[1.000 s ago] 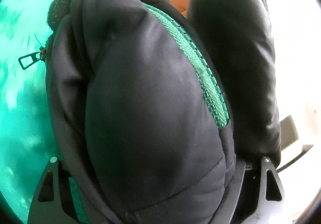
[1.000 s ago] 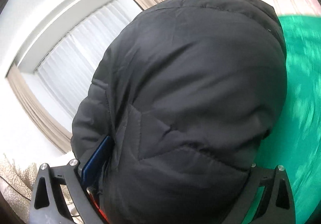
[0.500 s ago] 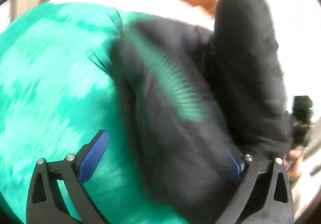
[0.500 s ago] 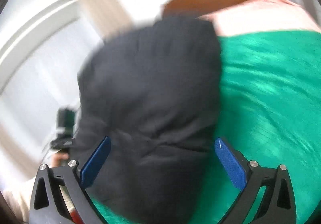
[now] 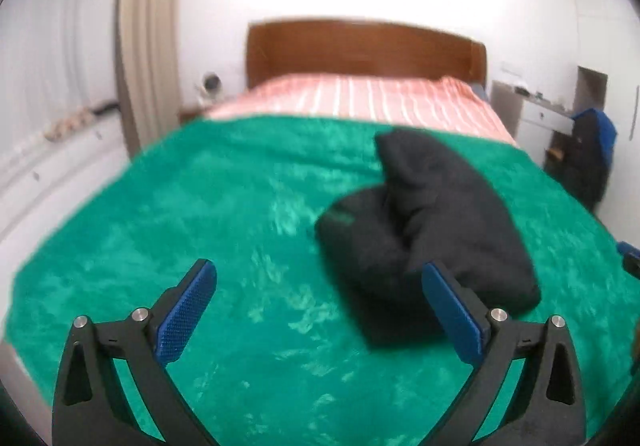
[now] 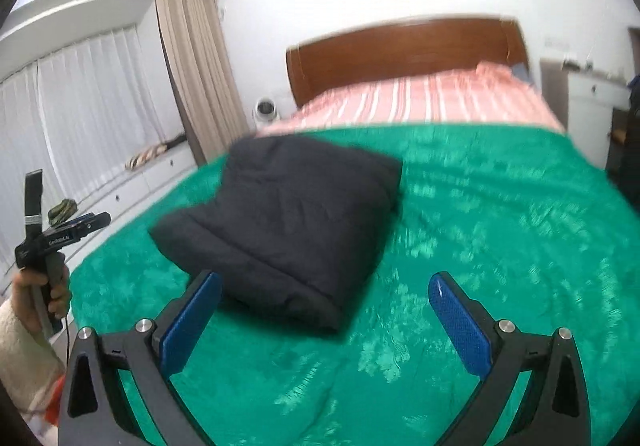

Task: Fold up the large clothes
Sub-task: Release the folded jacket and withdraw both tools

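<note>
A black puffer jacket [image 5: 432, 222] lies folded in a thick bundle on the green blanket [image 5: 200, 214] of the bed; it also shows in the right wrist view [image 6: 288, 214]. My left gripper [image 5: 320, 306] is open and empty, held above the blanket, just near and left of the bundle. My right gripper [image 6: 324, 314] is open and empty, just near and right of the bundle. The left gripper's body and the hand holding it show at the left edge of the right wrist view [image 6: 52, 242].
The bed has a pink striped sheet [image 5: 360, 98] and a brown wooden headboard [image 5: 364, 50] at the far end. Curtains [image 6: 192, 70] and a low white window ledge [image 6: 132, 182] run along the left. A white desk with a dark chair [image 5: 588, 158] stands at the right.
Both grippers let go of the black jacket and pulled back from it. The jacket went from hanging in the jaws to lying folded on the green blanket.
</note>
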`<state>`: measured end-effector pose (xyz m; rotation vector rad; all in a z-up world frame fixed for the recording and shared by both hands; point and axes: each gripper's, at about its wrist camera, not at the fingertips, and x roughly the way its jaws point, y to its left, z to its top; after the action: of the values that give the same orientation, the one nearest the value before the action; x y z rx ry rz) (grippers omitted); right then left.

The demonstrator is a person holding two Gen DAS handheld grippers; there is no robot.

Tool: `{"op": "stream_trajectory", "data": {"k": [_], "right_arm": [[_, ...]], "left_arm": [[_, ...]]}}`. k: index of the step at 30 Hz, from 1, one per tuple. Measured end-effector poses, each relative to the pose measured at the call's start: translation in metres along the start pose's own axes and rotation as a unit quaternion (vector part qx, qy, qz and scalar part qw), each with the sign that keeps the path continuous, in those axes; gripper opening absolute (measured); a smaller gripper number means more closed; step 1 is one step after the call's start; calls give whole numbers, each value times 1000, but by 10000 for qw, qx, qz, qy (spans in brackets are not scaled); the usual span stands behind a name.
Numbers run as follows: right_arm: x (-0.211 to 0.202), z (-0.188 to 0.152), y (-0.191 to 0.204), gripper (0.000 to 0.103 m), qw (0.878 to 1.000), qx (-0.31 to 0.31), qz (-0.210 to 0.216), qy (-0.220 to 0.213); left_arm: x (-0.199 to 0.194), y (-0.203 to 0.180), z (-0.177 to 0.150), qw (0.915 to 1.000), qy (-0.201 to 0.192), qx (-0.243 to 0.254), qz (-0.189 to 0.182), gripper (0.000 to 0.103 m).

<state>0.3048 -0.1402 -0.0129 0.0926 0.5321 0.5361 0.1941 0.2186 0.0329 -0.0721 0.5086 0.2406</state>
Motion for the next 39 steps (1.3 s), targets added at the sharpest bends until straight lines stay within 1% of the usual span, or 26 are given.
{"op": "stream_trajectory", "data": {"k": [1,3,5,6,8,10,13,15,17,20,26,30,33,36,39], "right_arm": [[-6,2,3,102,9999,-48,-74,-133],[-31,6,17,102,9981,-225,-240,-523],[-47,12,31,103,9956,-396,-324,-781],[-59,12,37,103,9951,-451,-311,-819],[-69,10,43,103,9957,-489,-243,-746],[-78,5,49,103,9958,-510,-306,-698],[-86,-7,55,103,9957,-489,-391,-682],[-93,-13,59,103,9963,-407,-454,-600],[-97,-19,62,103,9965,-400,-529,-517],[-104,-26,69,103,9961,-469,-609,-429],[-115,-34,83,103,9975,-419,-507,-246],[-112,-41,93,103,9973,-530,-497,-103],[-107,-45,95,103,9976,-489,-484,55],[-103,-49,96,103,9977,-428,-471,247],[-104,-50,100,103,9972,-481,-478,299]], "left_arm": [[-22,-4,5,9999,-135,29,102,103],[-39,-23,4,9993,-294,68,218,103],[-65,-40,2,9985,-444,59,320,103],[-76,-48,-1,9978,-518,39,409,103],[-90,-56,-7,9966,-571,5,601,103],[-99,-66,-15,9957,-569,40,729,103],[-108,-77,-23,9958,-448,147,786,103],[-112,-82,-28,9960,-277,142,842,103],[-115,-84,-33,9970,-146,111,752,103],[-123,-89,-37,9979,-63,164,631,103],[-132,-97,-46,9988,67,225,438,103],[-131,-99,-55,9984,200,245,475,103],[-127,-100,-63,9978,371,280,482,103],[-123,-101,-67,9972,538,275,435,103],[-122,-102,-70,9970,619,249,381,103]]}}
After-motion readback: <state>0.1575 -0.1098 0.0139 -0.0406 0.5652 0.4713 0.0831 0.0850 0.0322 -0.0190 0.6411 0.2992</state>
